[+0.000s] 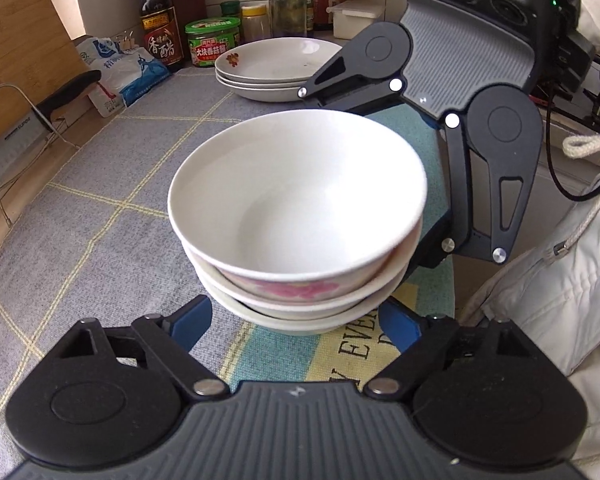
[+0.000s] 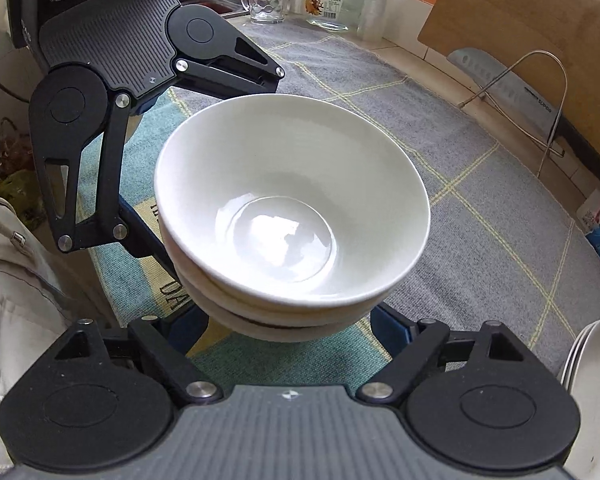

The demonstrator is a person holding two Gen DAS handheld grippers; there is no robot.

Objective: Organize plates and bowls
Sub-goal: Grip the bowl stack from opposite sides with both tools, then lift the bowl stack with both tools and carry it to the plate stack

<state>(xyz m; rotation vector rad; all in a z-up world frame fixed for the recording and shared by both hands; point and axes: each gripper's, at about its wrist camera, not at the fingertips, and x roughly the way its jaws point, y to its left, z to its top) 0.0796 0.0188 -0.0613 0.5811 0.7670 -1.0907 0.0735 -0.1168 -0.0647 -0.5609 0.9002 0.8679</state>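
"香醋" is printed on the dark vinegar bottle (image 1: 159,20), and "大块香菇酱" on the green-lidded jar (image 1: 212,42). "EVE" is woven into the mat (image 1: 352,354). "SUPOR" is marked on the cleaver blade (image 2: 512,92).

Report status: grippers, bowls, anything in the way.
Left gripper and right gripper open, flanking the bowl stack from opposite sides. Plate stack sits behind, apart. Nothing blocking.
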